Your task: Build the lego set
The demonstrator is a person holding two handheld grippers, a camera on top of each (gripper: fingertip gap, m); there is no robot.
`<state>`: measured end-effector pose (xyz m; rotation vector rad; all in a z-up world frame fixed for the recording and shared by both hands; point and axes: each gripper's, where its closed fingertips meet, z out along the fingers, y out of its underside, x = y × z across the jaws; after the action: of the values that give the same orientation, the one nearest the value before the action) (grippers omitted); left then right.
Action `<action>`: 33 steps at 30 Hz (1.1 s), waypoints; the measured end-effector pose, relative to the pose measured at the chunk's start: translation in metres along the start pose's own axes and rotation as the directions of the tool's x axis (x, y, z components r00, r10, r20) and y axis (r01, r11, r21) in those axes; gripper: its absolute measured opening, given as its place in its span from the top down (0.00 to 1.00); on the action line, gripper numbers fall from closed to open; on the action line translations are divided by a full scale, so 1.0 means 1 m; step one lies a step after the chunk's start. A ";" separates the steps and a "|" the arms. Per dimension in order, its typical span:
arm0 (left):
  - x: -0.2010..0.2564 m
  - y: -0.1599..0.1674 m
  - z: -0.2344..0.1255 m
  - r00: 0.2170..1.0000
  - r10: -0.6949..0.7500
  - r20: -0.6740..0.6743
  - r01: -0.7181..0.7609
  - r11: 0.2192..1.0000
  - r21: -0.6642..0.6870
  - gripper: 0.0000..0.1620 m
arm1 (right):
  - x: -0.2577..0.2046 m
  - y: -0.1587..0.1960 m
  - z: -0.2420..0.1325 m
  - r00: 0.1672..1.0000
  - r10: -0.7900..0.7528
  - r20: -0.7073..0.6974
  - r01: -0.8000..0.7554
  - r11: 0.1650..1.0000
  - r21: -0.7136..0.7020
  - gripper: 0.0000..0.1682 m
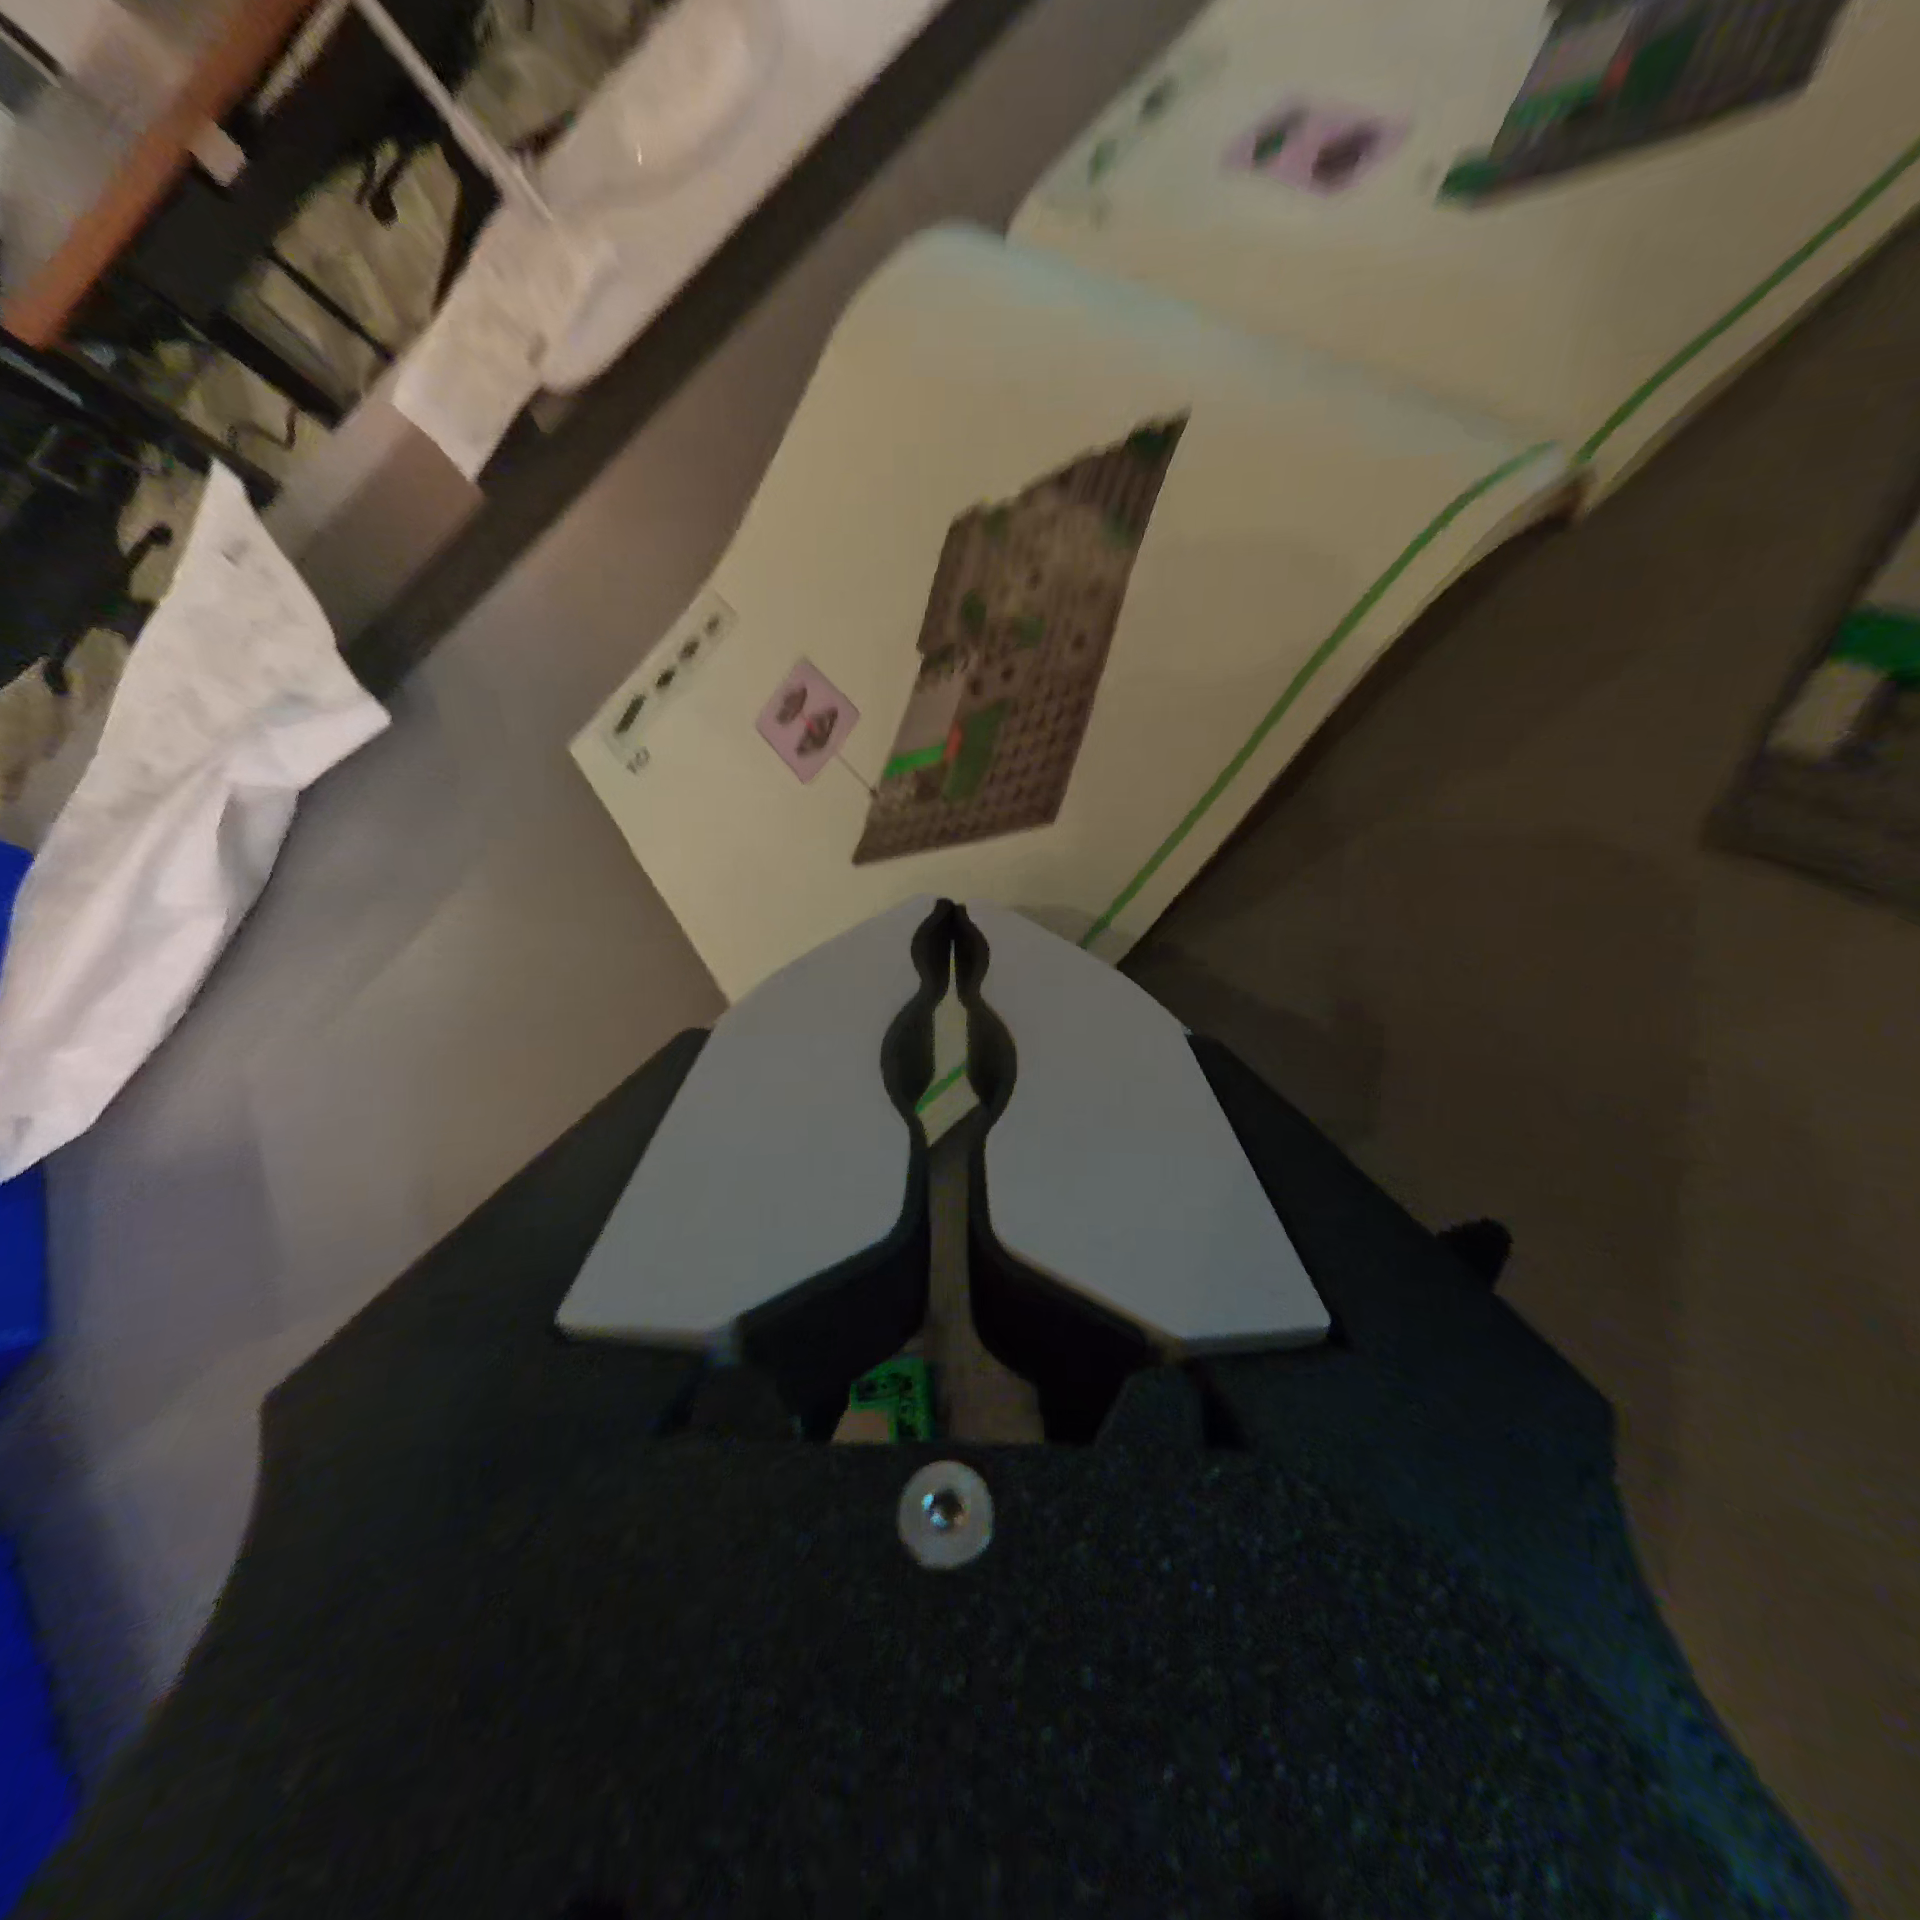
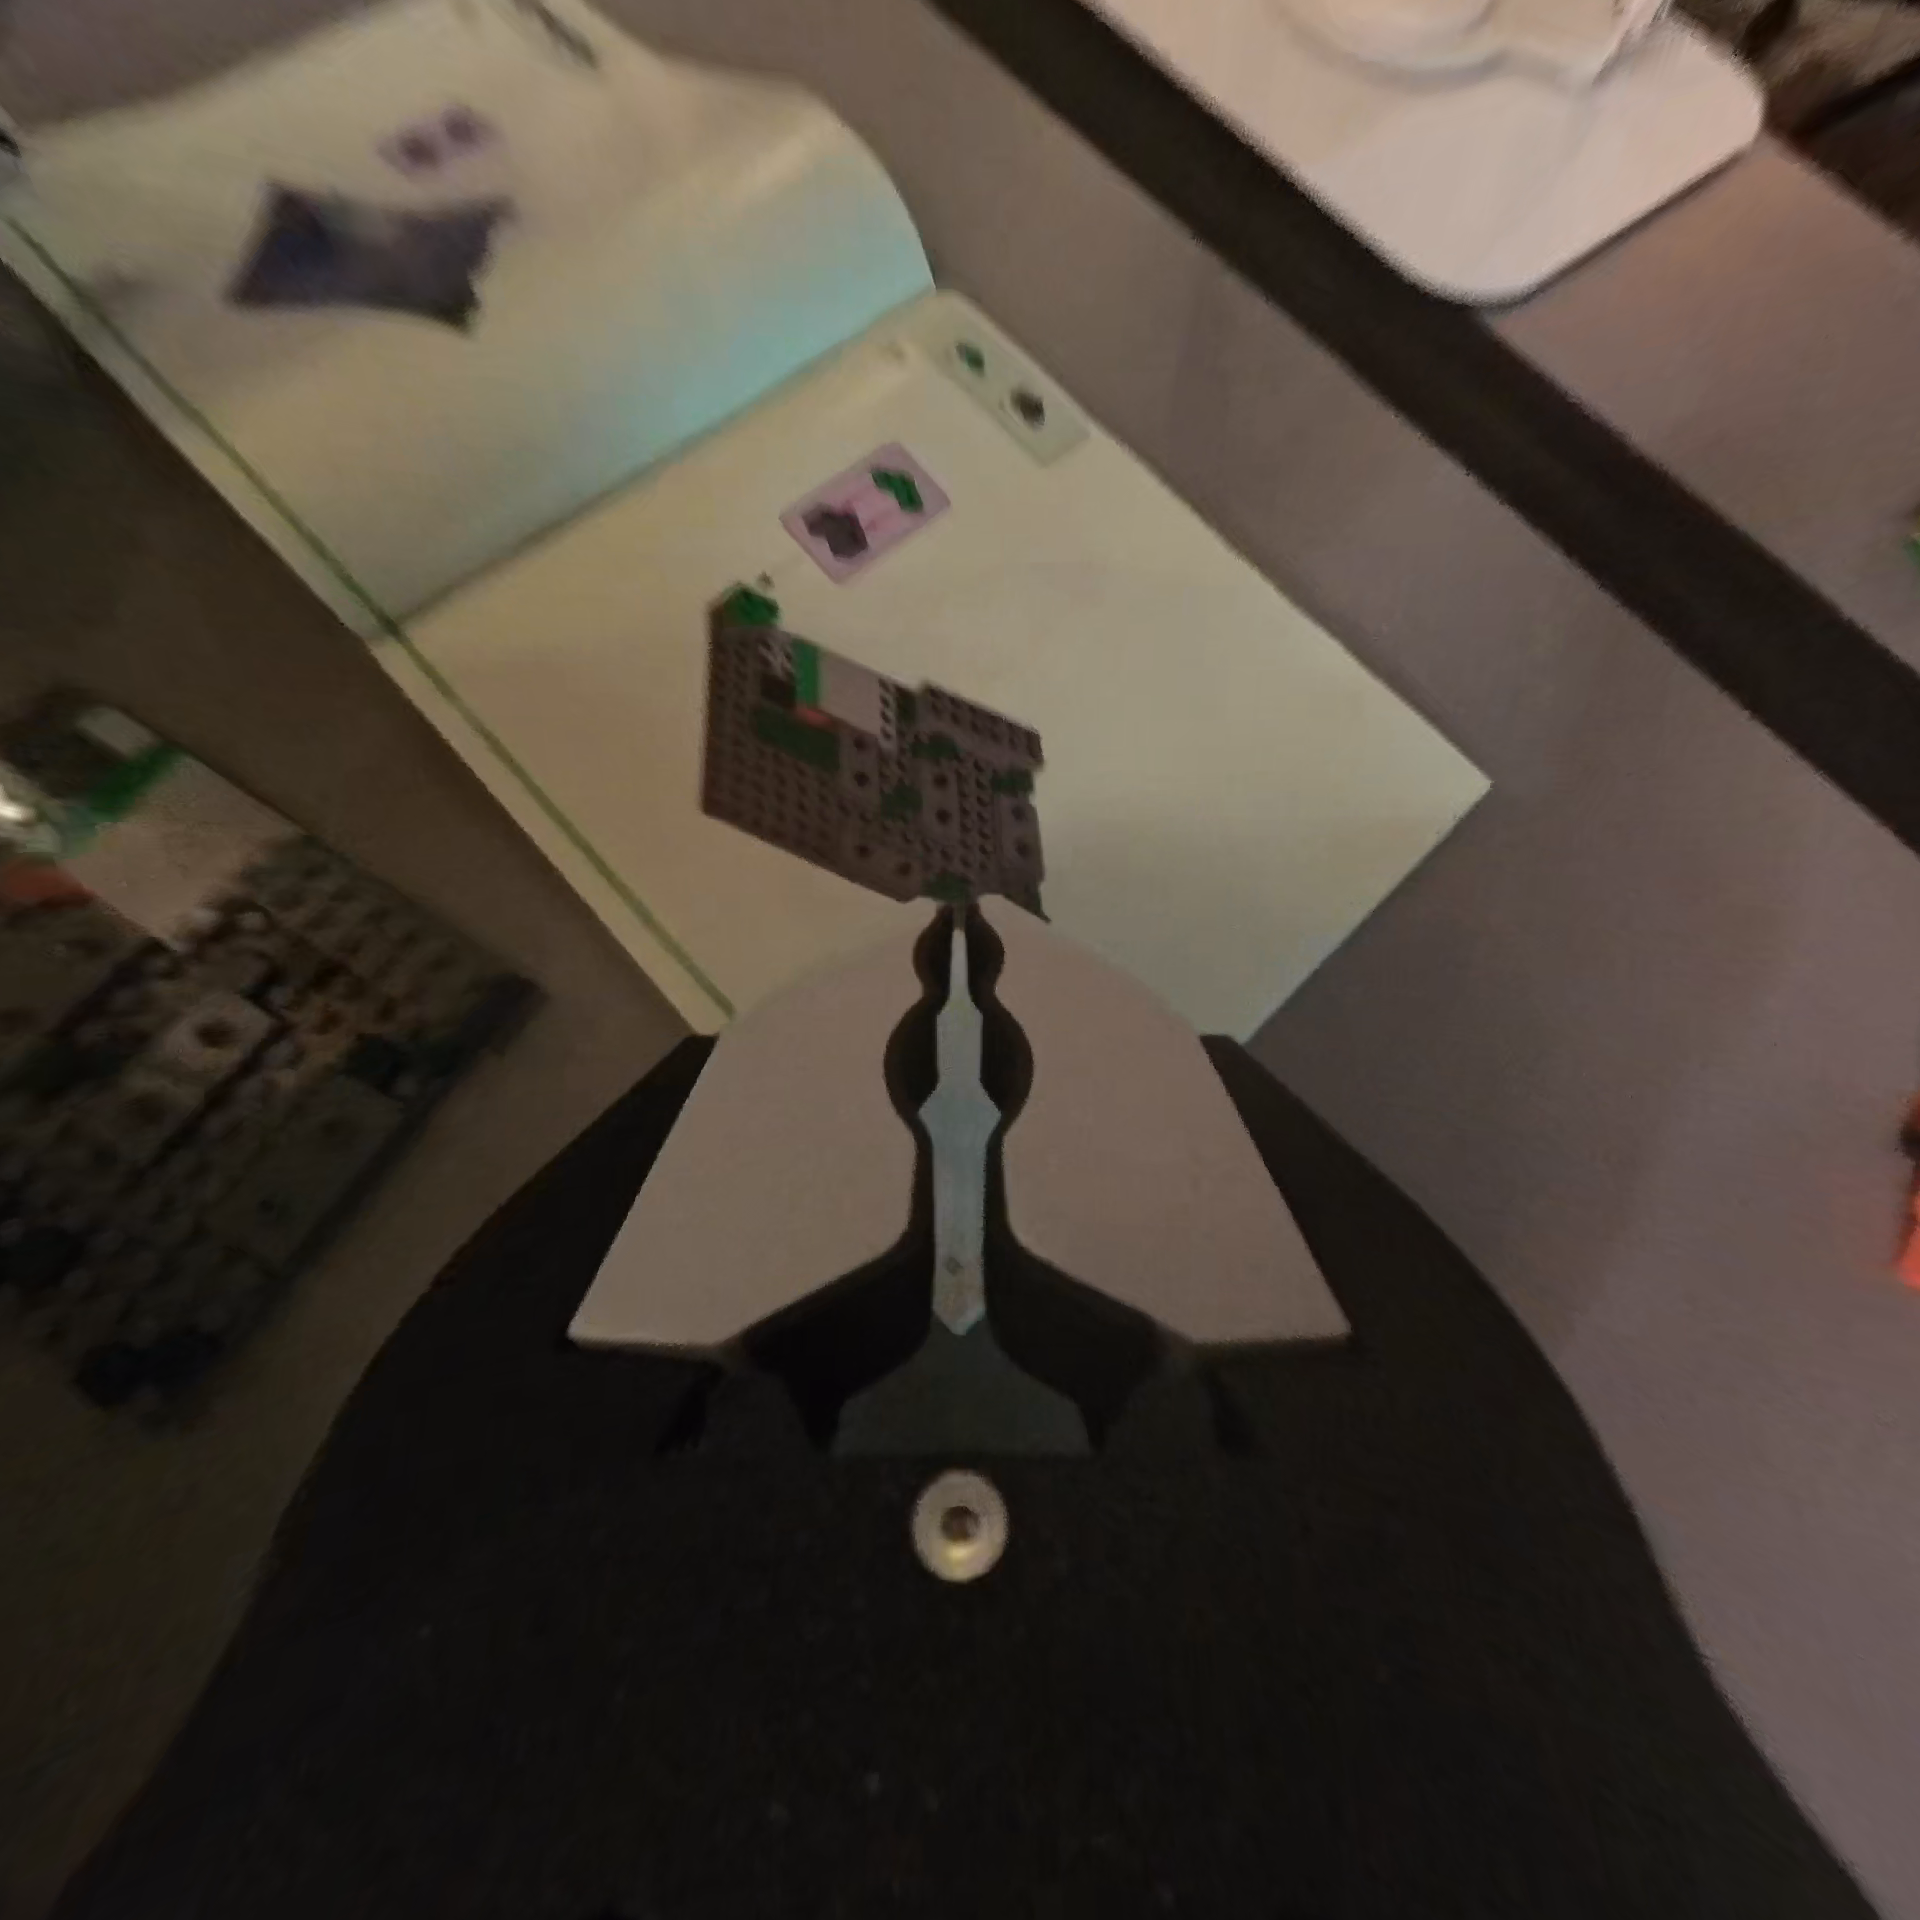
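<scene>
- Progress, as a judgement: mid-build; the lego build (image 2: 208, 997), a grey studded plate with green, white and dark pieces on it, sits on the tabletop (image 2: 1558, 1143) at the left edge of the right wrist view, and shows again as a blurred sliver at the right edge of the left wrist view (image 1: 1839, 748); some terrain pieces are on, much of the plate is still bare studs
- Instruction booklet (image 1: 987, 540) lies open on the tabletop, centre to upper right in the left view, upper left to centre in the right view (image 2: 1091, 665); the printed step pictures show the grey plate with extra small pieces called out; which step applies, I can't tell, too blurred
- Left: a small orange-red piece (image 2: 1907, 1236) lies loose at the right edge of the right view; so parts still to place, I'd guess
- Left tongs (image 1: 951, 914): tips together, only a hairline slit between them; nothing seen pinched; they hang above the near corner of the booklet, contact can't be told
- Right tongs (image 2: 961, 920): tips almost together, narrow gap; empty as far as visible; over the booklet page, just below the printed model picture; touching the page or not, can't tell
- White crumpled bag (image 1: 177, 810) at the left of the left view, apart from the booklet
</scene>
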<state>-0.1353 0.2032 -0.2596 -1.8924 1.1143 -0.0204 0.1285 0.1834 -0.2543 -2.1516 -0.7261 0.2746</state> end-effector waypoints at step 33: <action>-0.017 -0.015 -0.020 0.981 -0.189 -0.046 0.194 0.968 0.162 1.00 | -0.066 -0.018 -0.022 0.996 0.083 -0.039 -0.068 0.952 0.297 1.00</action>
<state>-0.1434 0.2044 -0.2306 -1.8472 0.9159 -0.2439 0.0776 0.1397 -0.2300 -1.8953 -0.5366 0.3446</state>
